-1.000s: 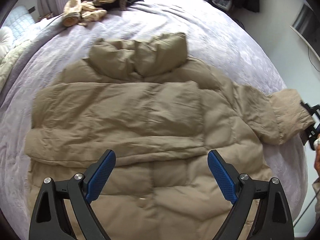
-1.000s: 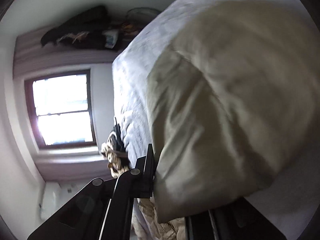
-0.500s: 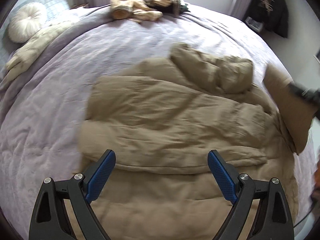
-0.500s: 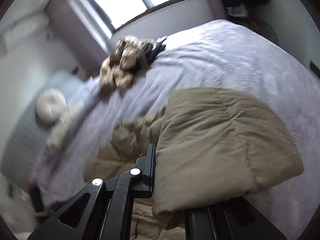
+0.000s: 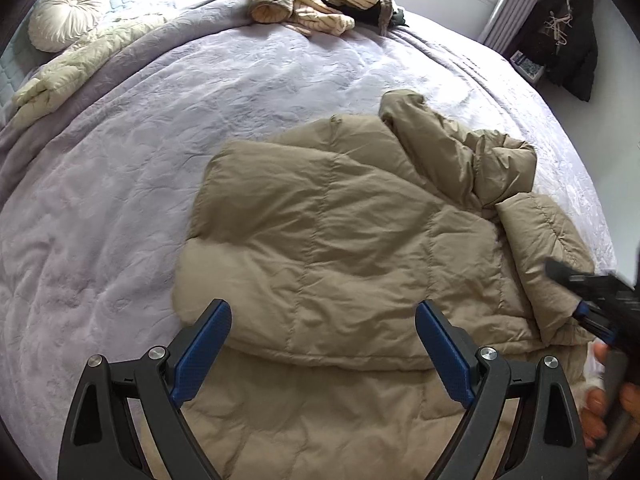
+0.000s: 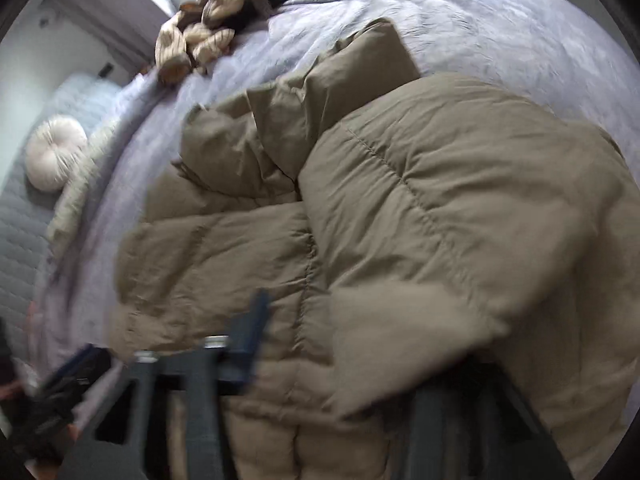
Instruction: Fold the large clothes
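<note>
A tan puffer jacket (image 5: 340,240) lies on the lavender bedspread (image 5: 120,200), its left side folded in over the body and its hood (image 5: 460,152) crumpled at the far right. My left gripper (image 5: 323,344) hangs open above the jacket's lower half, nothing between its blue pads (image 5: 204,344). The right sleeve (image 6: 460,240) lies folded across the body. My right gripper (image 6: 352,360) is blurred and its jaws are opening: the cuff sits between them and drapes over the right finger, while the left finger (image 6: 254,332) stands clear of the cloth. In the left wrist view the right gripper (image 5: 588,300) sits at the cuff.
A heap of striped cream clothes (image 5: 316,0) lies at the bed's far edge. A round white cushion (image 5: 66,10) and a cream blanket (image 5: 80,64) are at the far left. Dark coats (image 5: 568,36) hang by the wall on the right. A hand (image 5: 600,408) shows at the lower right.
The right gripper swung the sleeve from the bed's side over onto the jacket's body, and its jaws have parted from the cuff. The left gripper slid left, still open.
</note>
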Motion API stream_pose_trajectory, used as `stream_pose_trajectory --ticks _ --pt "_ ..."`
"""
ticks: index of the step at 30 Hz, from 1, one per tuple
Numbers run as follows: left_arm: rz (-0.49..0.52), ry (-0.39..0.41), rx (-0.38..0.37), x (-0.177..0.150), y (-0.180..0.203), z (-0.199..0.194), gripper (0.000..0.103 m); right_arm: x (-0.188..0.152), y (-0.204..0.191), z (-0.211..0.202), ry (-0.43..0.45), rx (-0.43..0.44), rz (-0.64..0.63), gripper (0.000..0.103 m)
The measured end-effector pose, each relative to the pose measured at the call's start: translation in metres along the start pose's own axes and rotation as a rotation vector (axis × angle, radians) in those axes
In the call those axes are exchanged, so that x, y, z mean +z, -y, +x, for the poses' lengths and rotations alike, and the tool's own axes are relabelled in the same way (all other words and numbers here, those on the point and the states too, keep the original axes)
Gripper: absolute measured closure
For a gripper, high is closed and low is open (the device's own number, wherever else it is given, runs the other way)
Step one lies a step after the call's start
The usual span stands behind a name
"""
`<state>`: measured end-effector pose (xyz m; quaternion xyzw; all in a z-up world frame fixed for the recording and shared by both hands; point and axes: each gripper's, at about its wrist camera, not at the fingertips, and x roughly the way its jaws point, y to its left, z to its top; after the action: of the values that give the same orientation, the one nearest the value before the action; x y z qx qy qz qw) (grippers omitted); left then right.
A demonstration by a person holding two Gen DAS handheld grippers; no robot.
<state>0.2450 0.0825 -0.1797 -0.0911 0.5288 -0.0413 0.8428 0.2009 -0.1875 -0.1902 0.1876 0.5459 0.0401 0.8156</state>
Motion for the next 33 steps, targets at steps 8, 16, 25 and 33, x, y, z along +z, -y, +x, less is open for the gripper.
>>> stream_pose_trajectory --ticks 8,16,25,33 --pt "-0.026 0.003 -0.073 0.016 -0.002 0.005 0.009 0.011 0.075 -0.048 0.15 0.094 0.341 0.092" --pt "-0.125 0.036 -0.282 0.041 -0.043 -0.01 0.009 0.025 -0.039 -0.038 0.173 0.107 -0.14 0.094" --pt "-0.166 -0.082 -0.459 0.04 -0.046 0.009 0.009 -0.03 -0.11 0.028 -0.073 -0.069 -0.514 0.075" --pt "-0.112 -0.204 -0.523 0.027 -0.007 0.044 0.009 -0.031 -0.041 -0.026 -0.1 0.016 -0.276 0.041"
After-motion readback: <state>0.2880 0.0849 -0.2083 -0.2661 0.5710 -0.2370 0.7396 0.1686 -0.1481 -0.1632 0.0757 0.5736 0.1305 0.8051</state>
